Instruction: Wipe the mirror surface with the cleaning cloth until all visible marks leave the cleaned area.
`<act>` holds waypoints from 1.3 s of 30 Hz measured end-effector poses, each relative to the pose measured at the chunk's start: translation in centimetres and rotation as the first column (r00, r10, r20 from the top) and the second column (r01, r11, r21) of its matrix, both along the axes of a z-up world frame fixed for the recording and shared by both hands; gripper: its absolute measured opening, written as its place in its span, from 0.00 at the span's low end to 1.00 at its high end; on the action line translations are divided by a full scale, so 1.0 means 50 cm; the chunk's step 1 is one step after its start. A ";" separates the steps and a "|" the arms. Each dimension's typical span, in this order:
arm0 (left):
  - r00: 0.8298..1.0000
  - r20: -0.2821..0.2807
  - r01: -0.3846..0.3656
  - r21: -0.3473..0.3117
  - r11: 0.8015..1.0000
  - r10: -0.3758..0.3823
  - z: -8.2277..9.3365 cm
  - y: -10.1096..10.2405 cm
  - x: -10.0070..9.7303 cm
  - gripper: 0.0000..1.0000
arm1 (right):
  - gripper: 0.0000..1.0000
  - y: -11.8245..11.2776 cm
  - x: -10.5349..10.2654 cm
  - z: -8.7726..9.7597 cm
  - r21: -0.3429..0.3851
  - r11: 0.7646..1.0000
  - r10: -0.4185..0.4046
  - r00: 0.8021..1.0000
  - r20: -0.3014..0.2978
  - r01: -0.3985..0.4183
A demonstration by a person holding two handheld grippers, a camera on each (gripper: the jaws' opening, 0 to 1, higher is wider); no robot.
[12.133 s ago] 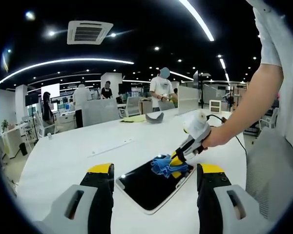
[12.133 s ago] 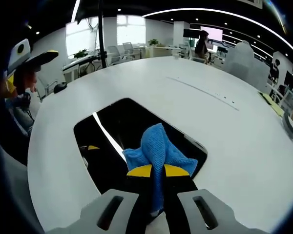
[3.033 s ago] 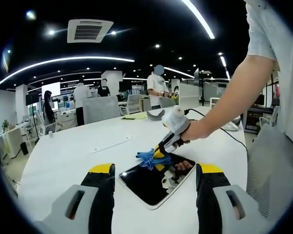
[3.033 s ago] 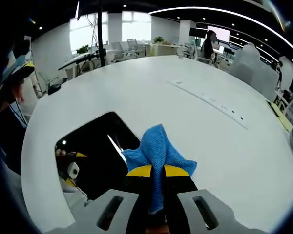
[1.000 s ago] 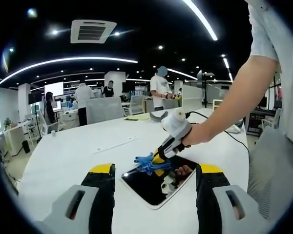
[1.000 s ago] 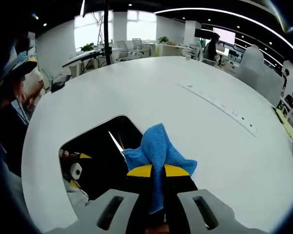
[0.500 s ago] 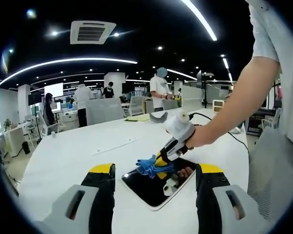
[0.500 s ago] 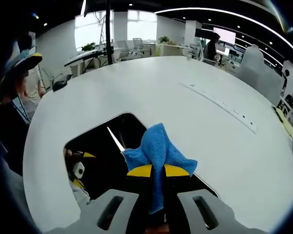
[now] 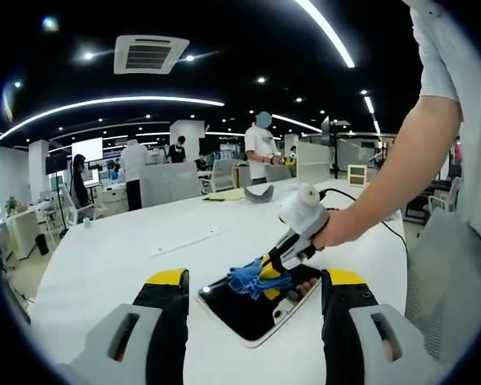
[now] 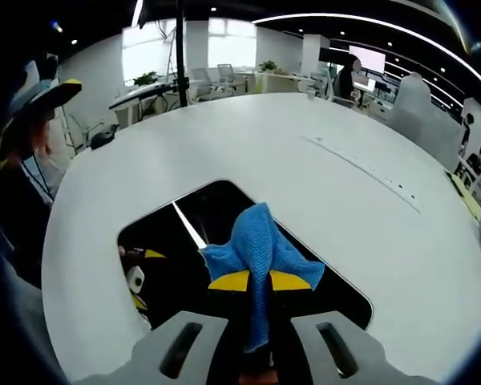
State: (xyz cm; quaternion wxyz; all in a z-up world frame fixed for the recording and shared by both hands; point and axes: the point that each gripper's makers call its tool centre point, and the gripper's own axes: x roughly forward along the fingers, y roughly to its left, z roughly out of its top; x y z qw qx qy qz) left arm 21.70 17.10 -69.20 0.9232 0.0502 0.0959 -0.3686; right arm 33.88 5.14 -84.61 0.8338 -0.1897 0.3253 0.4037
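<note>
A dark rectangular mirror (image 9: 248, 309) (image 10: 192, 241) lies flat on the white table (image 9: 128, 249) (image 10: 337, 184). My right gripper (image 10: 256, 282) is shut on a blue cleaning cloth (image 10: 258, 245) and presses it onto the mirror. In the left gripper view the right gripper (image 9: 276, 269) comes in from the right in a person's hand and holds the cloth (image 9: 252, 281) on the mirror's far part. My left gripper (image 9: 252, 282) hovers open in front of the mirror, with nothing between its jaws.
A long thin strip (image 9: 184, 241) (image 10: 361, 164) lies on the table beyond the mirror. A cable (image 9: 345, 196) runs across the far right of the table. Several people and office chairs stand behind the table. The person's arm (image 9: 401, 176) reaches in from the right.
The right gripper has slid the cloth from the mirror's far edge inward over the glass. My left gripper has stayed in place and open.
</note>
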 end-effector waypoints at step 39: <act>1.000 0.013 0.013 0.002 1.000 -0.013 0.008 -0.009 -0.002 0.67 | 0.02 -0.007 -0.084 0.000 0.023 1.000 -0.003 1.000 -0.004 0.004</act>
